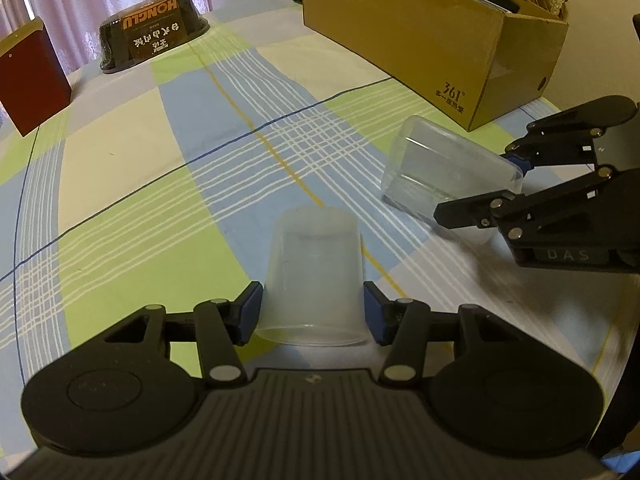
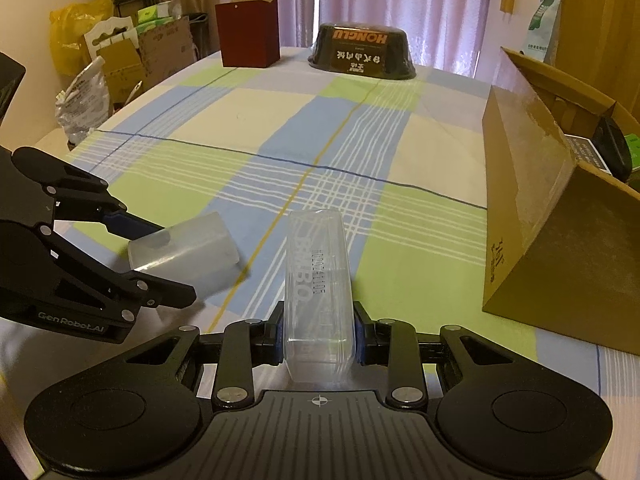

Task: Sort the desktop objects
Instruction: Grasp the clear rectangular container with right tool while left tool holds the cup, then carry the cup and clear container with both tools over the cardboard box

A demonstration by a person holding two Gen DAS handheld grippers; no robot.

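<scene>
The frosted plastic cup (image 1: 314, 276) lies lengthwise between the left claw (image 1: 313, 312) pads, base pointing forward, mouth toward the camera. The clear rectangular box (image 2: 319, 296), long axis forward, is clamped in the right claw (image 2: 319, 338) above the checked bench (image 2: 256, 128).

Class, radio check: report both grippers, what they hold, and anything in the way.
Left gripper shut on round translucent cup. Right gripper shut on clear rectangular container. Cardboard box open, close on the right. Checked tablecloth ahead, nothing between.

Plaid-clothed table (image 2: 280, 128): cardboard box (image 2: 532, 208), bowl (image 2: 362, 50), red box (image 2: 248, 34).
</scene>
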